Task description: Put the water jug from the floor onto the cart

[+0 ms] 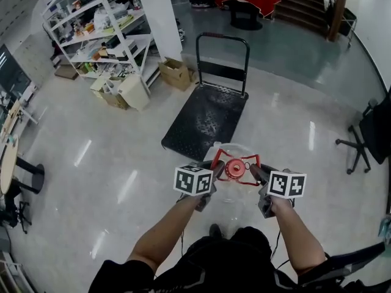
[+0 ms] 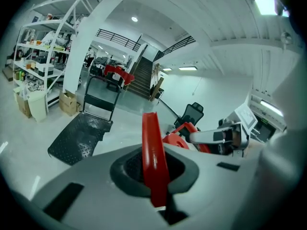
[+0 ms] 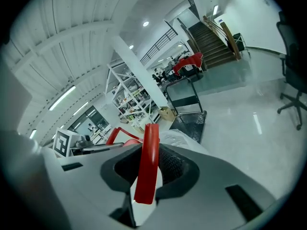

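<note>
While left tongs (image 1: 217, 167) and right tongs (image 1: 255, 171) clamp handle (image 1: 247, 161) of one water jug (image 1: 234, 170), one cart (image 1: 204, 124) ahead.

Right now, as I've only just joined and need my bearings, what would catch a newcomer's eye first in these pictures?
The clear water jug, held in front of the person by its red handle, the left gripper and right gripper each clamped on one side. Just ahead on the glossy floor stands the black cart, its deck bare. Cluttered white shelves fill the head view's upper left.
</note>
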`<state>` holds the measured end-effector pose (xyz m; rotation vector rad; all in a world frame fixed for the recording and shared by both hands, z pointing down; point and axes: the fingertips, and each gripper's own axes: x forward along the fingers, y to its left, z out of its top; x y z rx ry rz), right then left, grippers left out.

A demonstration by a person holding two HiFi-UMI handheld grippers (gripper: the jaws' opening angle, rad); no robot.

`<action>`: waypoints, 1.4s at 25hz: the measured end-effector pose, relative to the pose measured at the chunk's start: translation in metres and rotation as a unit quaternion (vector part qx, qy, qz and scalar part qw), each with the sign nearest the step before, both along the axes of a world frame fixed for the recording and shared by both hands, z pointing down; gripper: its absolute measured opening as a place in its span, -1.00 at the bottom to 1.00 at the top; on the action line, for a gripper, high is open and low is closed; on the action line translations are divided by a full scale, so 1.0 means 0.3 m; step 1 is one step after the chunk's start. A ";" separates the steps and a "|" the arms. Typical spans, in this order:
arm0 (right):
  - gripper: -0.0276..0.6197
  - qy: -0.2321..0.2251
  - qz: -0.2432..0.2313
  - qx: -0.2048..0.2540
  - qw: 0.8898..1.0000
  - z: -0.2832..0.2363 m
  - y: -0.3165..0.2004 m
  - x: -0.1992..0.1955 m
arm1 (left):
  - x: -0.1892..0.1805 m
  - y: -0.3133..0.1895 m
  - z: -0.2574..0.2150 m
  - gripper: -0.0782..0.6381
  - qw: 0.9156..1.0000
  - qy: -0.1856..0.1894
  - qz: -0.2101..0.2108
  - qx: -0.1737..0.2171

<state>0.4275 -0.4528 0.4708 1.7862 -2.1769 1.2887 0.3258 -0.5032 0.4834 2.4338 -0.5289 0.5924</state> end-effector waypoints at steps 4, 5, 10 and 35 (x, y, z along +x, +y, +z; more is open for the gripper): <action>-0.67 -0.007 -0.026 0.006 1.000 -0.012 -0.194 0.058 | 0.047 -0.182 -0.012 -0.76 1.000 -0.005 -0.018 0.008; -0.67 -0.010 -0.034 0.008 0.999 -0.015 -0.256 0.067 | 0.055 -0.236 -0.014 -0.76 1.000 -0.008 -0.024 0.010; -0.67 -0.015 -0.087 0.008 0.996 -0.026 -0.537 0.075 | 0.059 -0.485 -0.023 -0.76 0.997 -0.013 -0.072 0.004; -0.67 -0.015 -0.172 -0.022 0.985 0.110 -1.819 0.020 | -0.019 -1.691 0.107 -0.76 0.983 -0.022 -0.182 -0.021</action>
